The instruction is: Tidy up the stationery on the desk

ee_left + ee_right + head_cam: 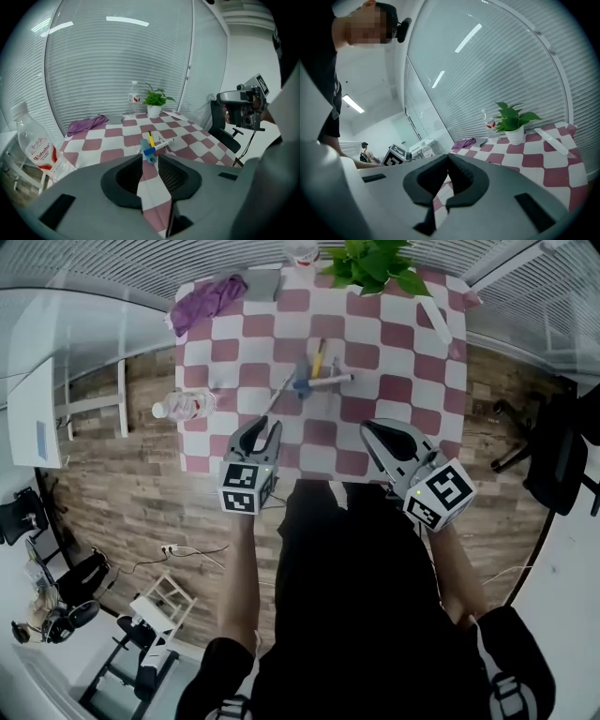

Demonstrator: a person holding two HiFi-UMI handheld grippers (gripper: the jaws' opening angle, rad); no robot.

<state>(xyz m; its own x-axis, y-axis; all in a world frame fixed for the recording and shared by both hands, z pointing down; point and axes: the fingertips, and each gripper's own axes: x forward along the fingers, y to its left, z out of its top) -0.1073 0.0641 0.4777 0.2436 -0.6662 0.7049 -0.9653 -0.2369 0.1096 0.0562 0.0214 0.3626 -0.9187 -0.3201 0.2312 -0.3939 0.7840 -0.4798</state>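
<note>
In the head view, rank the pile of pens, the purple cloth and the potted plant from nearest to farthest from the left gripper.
1. Pile of pens: mid-table, just ahead and to the right of the left gripper.
2. Purple cloth: far left corner of the table.
3. Potted plant: far edge, off to the right.

Head view overhead, both gripper views low, sharing table
</note>
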